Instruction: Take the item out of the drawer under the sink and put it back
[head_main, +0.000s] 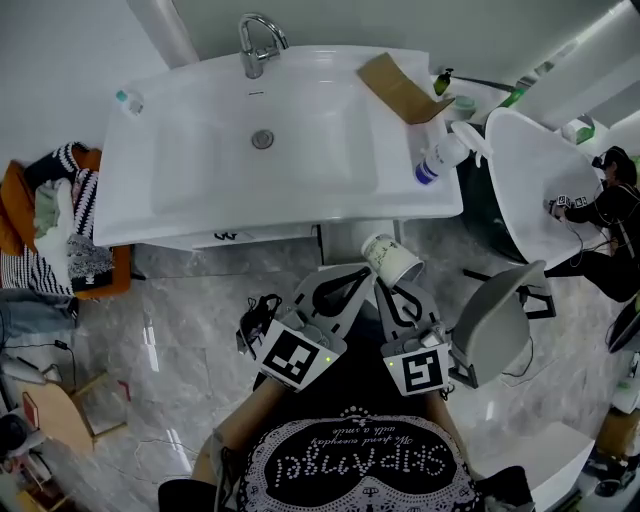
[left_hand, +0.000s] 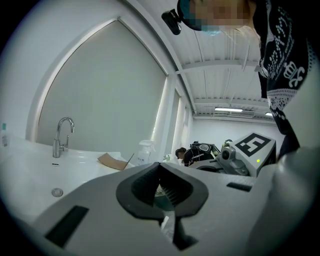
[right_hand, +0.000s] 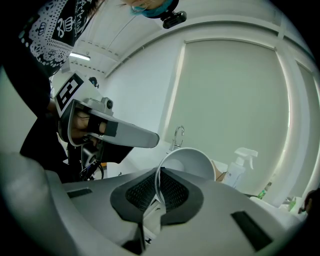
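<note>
My right gripper (head_main: 393, 288) is shut on the rim of a white paper cup (head_main: 391, 258), which it holds tilted in the air just in front of the sink cabinet. In the right gripper view the cup (right_hand: 189, 161) opens toward the camera and its thin rim runs down between the jaw pads (right_hand: 172, 192). My left gripper (head_main: 347, 287) hangs beside it on the left, shut with nothing between its jaws. Its pads (left_hand: 172, 190) meet at the tip. The white drawer front (head_main: 262, 236) lies under the sink (head_main: 200, 180).
On the counter's right end lie a faucet (head_main: 256, 42), a flat piece of brown cardboard (head_main: 400, 88) and a white spray bottle (head_main: 447, 155). A grey chair (head_main: 495, 322) stands to my right. Clothes lie on an orange seat (head_main: 60, 225) at the left. The floor is marble tile.
</note>
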